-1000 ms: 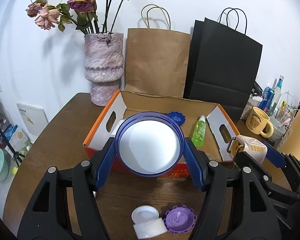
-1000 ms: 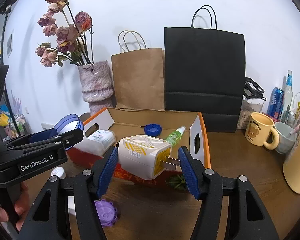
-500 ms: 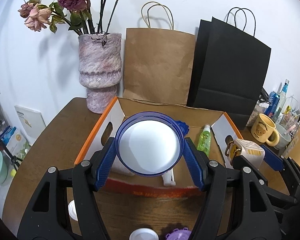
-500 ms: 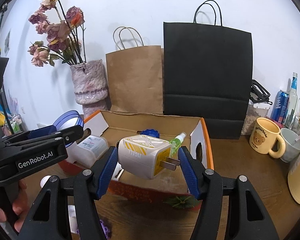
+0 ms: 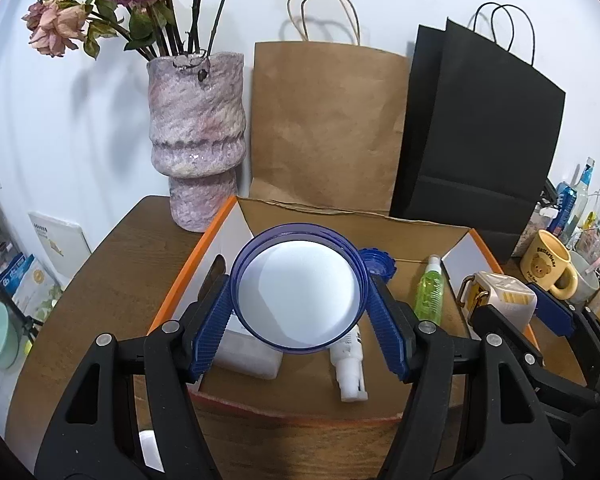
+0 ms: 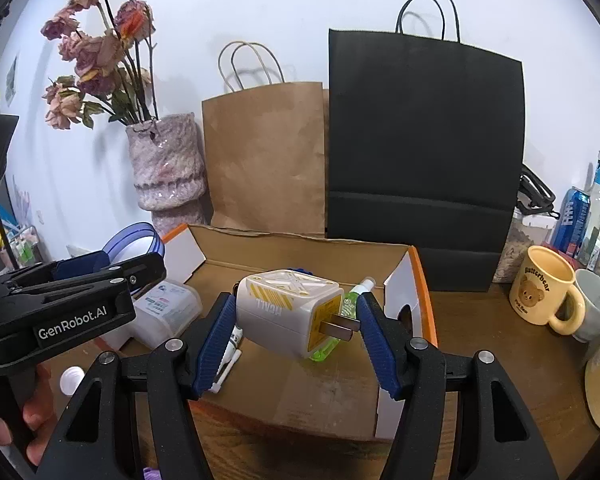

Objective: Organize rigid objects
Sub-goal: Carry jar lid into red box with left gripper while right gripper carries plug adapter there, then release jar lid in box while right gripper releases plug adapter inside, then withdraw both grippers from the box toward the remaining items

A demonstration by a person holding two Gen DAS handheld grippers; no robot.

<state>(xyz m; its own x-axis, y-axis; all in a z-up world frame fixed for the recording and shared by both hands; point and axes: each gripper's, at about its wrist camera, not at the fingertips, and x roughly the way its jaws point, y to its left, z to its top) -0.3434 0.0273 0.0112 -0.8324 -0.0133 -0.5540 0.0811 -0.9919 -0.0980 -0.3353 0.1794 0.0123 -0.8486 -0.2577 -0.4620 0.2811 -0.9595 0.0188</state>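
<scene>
Holding both loads over the box (image 5: pixel 236 220), I have neither dropped yet. My left tongs (image 5: pixel 298 312) are clamped on a blue-rimmed lid (image 5: pixel 298 292) with a white face; my right tongs (image 6: pixel 296 324) pinch a white and yellow plug (image 6: pixel 288 308), prongs pointing right. Already inside lie a green bottle (image 5: pixel 429 292), a white tube (image 5: pixel 350 364), a wipes pack (image 6: pixel 168 308) and a blue cap (image 5: pixel 376 258). A white cap (image 6: pixel 71 378) sits on the worktop (image 5: pixel 112 280), near left.

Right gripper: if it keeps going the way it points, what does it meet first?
Probably the green bottle lying in the cardboard box, just behind the charger held by the right gripper; depth is unclear.
</scene>
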